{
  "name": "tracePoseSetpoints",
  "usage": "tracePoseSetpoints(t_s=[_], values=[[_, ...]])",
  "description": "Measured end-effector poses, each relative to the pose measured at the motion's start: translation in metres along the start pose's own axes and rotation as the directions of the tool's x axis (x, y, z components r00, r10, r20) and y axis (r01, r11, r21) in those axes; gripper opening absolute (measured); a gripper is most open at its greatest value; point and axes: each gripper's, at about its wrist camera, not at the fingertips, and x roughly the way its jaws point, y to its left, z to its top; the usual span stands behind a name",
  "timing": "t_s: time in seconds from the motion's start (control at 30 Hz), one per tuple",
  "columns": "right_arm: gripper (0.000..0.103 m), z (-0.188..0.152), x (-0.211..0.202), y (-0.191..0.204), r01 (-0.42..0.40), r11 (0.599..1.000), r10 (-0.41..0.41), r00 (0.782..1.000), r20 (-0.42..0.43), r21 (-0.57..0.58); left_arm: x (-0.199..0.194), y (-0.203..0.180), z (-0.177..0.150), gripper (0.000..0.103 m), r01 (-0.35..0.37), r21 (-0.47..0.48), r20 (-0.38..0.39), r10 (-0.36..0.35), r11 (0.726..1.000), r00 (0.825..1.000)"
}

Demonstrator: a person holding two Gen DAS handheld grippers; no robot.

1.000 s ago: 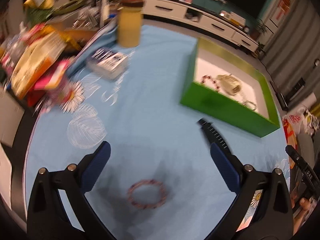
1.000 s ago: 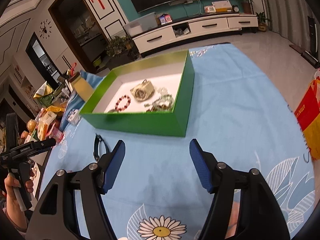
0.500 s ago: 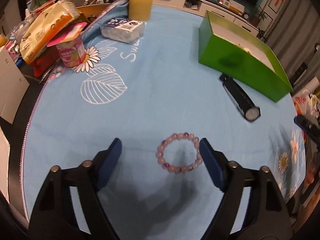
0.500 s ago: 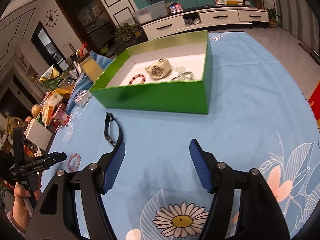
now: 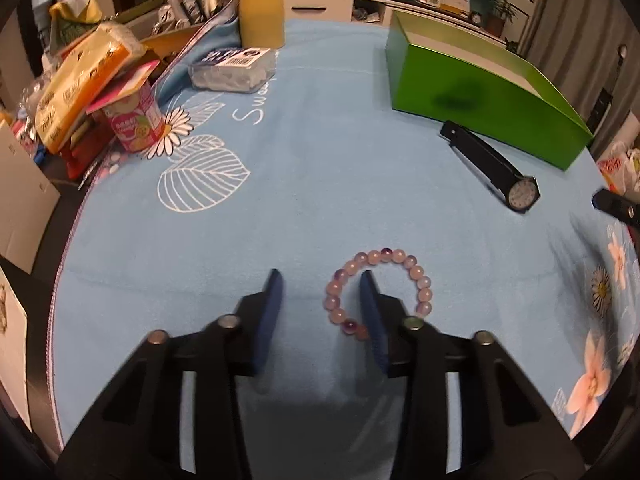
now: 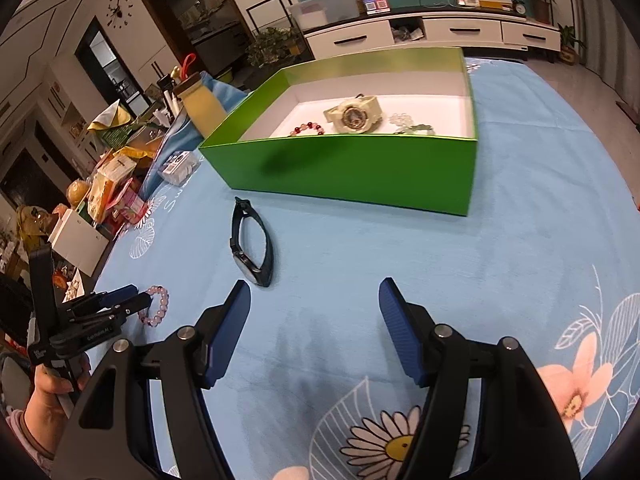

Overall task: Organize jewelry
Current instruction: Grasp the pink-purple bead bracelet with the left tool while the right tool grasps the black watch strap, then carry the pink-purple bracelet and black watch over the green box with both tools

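A pink bead bracelet (image 5: 380, 292) lies on the blue tablecloth. My left gripper (image 5: 320, 292) is low over its left side, jaws partly closed; the right finger (image 5: 370, 312) stands inside the ring and the left finger (image 5: 270, 312) outside it, so the bracelet's left arc lies between them. The bracelet also shows in the right wrist view (image 6: 156, 306), at the left gripper (image 6: 140, 298). A black wristwatch (image 5: 494, 168) (image 6: 250, 248) lies near the green box (image 5: 480, 96) (image 6: 352, 184), which holds a pale watch (image 6: 352, 114) and a red bead bracelet (image 6: 308, 127). My right gripper (image 6: 314, 304) is open and empty above the cloth.
Clutter fills the table's left side: a pink cup (image 5: 134, 120), snack packs (image 5: 84, 84), a clear plastic box (image 5: 232, 68) and a yellow jar (image 5: 260, 12). The table edge (image 5: 68, 240) curves at the left. A white cabinet (image 6: 420, 30) stands behind.
My left gripper has dropped onto the bracelet and its jaws have narrowed around the left arc. The right gripper has shifted closer to the black watch and stayed open.
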Motion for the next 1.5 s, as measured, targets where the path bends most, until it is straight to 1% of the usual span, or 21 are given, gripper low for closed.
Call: tracePoseSetpoints(t_s=[0.03,0.1,0.2,0.27,0.33,0.57,0.63,0.7,0.8,0.93,1.0,1.03,1.07,1.1,1.17,1.23,1.3,1.5], values=[[0.067,0.000,0.002,0.002,-0.001,1.000,0.001,1.000,-0.002,-0.004,-0.001,-0.003,-0.002,0.023,-0.002,0.017,0.008,0.002,1.000,1.000],[0.067,0.002,0.007,0.006,-0.006,1.000,0.006,1.000,-0.006,-0.014,-0.001,-0.008,-0.004,0.008,0.008,0.043,0.018,-0.008,0.999,1.000],[0.067,0.003,0.013,0.013,-0.008,0.999,0.007,1.000,-0.012,-0.032,-0.001,-0.011,-0.005,0.007,0.017,0.050,0.026,-0.019,0.999,0.999],[0.067,0.004,0.018,0.018,-0.010,0.999,0.010,1.000,-0.016,-0.044,0.000,-0.009,-0.004,0.007,0.053,0.018,0.025,-0.053,0.998,0.998],[0.067,0.006,0.022,0.023,-0.012,0.998,0.011,1.000,-0.019,-0.056,0.001,-0.005,-0.003,0.007,0.073,-0.013,0.026,-0.072,0.997,0.997],[0.067,0.020,0.038,0.037,-0.030,0.995,0.028,0.999,-0.027,-0.099,0.003,-0.002,-0.001,0.007,0.104,-0.052,0.026,-0.103,0.993,0.994],[0.061,0.023,0.045,0.039,-0.032,0.994,0.028,0.999,-0.033,-0.106,0.003,-0.002,0.000,0.007,0.114,-0.060,0.026,-0.113,0.992,0.993],[0.053,0.028,0.056,0.043,-0.035,0.992,0.029,0.998,-0.049,-0.119,0.004,-0.003,0.000,0.007,0.117,-0.059,0.025,-0.116,0.991,0.993],[0.046,0.035,0.072,0.047,-0.024,0.990,0.015,0.998,-0.068,-0.136,0.003,-0.004,-0.001,0.007,0.115,-0.050,0.024,-0.114,0.992,0.993],[0.041,0.040,0.085,0.052,-0.023,0.987,0.009,0.996,-0.087,-0.157,0.004,-0.004,-0.001,0.007,0.114,-0.042,0.026,-0.113,0.993,0.993],[0.033,0.041,0.091,0.054,-0.015,0.984,-0.005,0.994,-0.108,-0.178,0.004,-0.005,0.000,0.007,0.116,-0.040,0.026,-0.115,0.992,0.993],[0.031,0.041,0.095,0.055,-0.016,0.983,-0.007,0.993,-0.120,-0.184,0.004,-0.005,0.000,0.007,0.116,-0.037,0.025,-0.115,0.993,0.993],[0.027,0.040,0.097,0.055,-0.020,0.983,-0.005,0.991,-0.134,-0.184,0.005,-0.005,0.000,0.007,0.116,-0.035,0.024,-0.115,0.993,0.993],[0.019,0.040,0.102,0.055,-0.023,0.983,-0.006,0.988,-0.156,-0.182,0.004,-0.005,0.000,0.007,0.116,-0.033,0.024,-0.116,0.993,0.993],[0.007,0.038,0.103,0.057,-0.013,0.981,-0.019,0.987,-0.159,-0.196,0.005,-0.005,0.001,0.007,0.118,-0.034,0.023,-0.118,0.992,0.993],[0.005,0.037,0.100,0.058,-0.002,0.979,-0.028,0.989,-0.143,-0.203,0.006,-0.004,0.001,0.007,0.127,-0.038,0.022,-0.126,0.991,0.992],[0.003,0.036,0.093,0.056,-0.011,0.983,-0.011,0.992,-0.124,-0.182,0.006,-0.003,0.001,0.007,0.134,-0.046,0.022,-0.133,0.990,0.991],[0.003,0.032,0.070,0.049,-0.021,0.989,0.009,0.997,-0.078,-0.145,-0.002,-0.001,0.002,0.007,0.150,-0.068,0.045,-0.147,0.986,0.988]])
